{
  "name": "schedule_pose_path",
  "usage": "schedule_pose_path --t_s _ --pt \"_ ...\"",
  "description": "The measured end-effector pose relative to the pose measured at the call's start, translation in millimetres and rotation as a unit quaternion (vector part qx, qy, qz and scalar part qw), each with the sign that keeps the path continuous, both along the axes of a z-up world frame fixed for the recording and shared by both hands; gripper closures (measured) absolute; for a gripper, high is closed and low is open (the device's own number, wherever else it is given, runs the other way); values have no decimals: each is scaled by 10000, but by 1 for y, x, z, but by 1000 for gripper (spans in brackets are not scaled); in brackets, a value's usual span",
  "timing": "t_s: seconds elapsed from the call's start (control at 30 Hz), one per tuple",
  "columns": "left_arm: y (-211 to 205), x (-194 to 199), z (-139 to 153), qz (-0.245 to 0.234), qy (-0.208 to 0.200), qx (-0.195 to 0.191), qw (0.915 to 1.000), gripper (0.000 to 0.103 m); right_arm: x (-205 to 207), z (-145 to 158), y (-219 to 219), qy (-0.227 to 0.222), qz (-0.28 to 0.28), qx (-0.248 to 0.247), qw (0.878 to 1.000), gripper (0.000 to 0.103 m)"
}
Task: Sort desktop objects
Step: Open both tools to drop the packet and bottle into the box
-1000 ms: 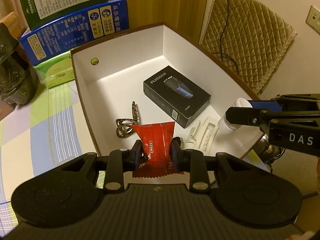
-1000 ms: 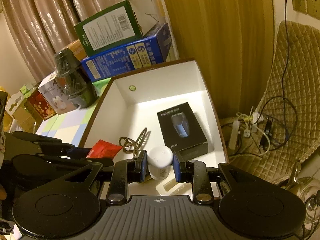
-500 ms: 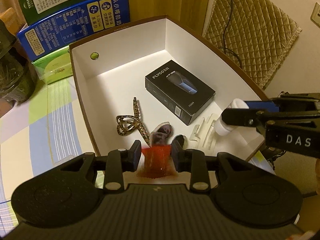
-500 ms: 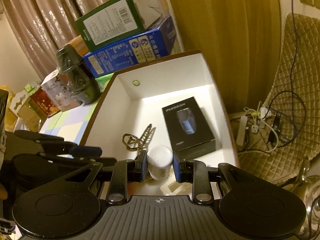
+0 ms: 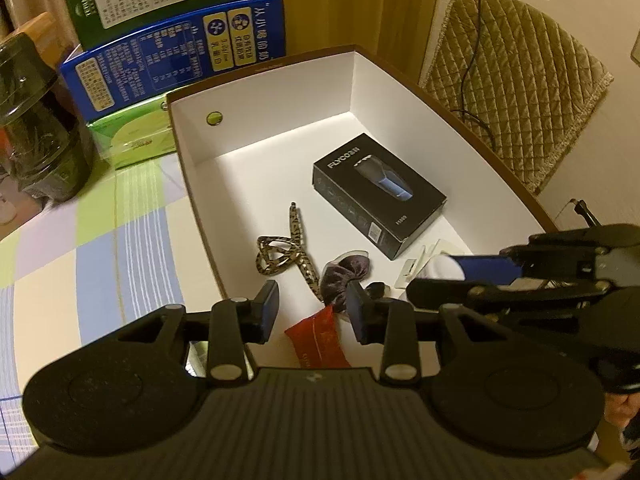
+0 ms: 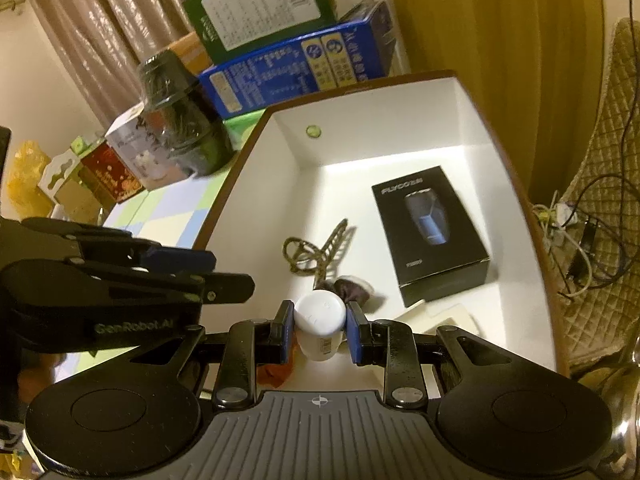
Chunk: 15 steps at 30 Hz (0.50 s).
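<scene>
left tongs (image 5: pixel 312 312) open, red foil snack packet (image 5: pixel 320 340) loose beneath, inside white cardboard box (image 5: pixel 272 92) near edge. right tongs (image 6: pixel 316 330) clamp small white plastic bottle (image 6: pixel 319 320) over box. bottle light, rigid, smooth; grip mid-body.

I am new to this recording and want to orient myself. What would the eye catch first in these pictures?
First, the big white storage box, holding a black shaver box at its middle. Near its front edge, the right gripper is shut on a white bottle. The left gripper stands open, with a red packet lying below it inside the box.
</scene>
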State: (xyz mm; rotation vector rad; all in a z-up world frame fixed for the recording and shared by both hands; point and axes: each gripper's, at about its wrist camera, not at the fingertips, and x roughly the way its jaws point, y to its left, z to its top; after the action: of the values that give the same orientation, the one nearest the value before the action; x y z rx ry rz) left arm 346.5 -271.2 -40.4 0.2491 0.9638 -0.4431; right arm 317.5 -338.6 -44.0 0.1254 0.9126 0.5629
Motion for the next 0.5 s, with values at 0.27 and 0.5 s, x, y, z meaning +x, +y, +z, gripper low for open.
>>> schedule_pose_path --t_s 0.27,0.5 --pt "12 0 5 156 -30 -55 9999 67 5 0 -1 -109 -179 103 9997 56" --pt "20 -4 12 243 -87 -138 9996 63 2 10 -8 -277 -344 -49 9990 44"
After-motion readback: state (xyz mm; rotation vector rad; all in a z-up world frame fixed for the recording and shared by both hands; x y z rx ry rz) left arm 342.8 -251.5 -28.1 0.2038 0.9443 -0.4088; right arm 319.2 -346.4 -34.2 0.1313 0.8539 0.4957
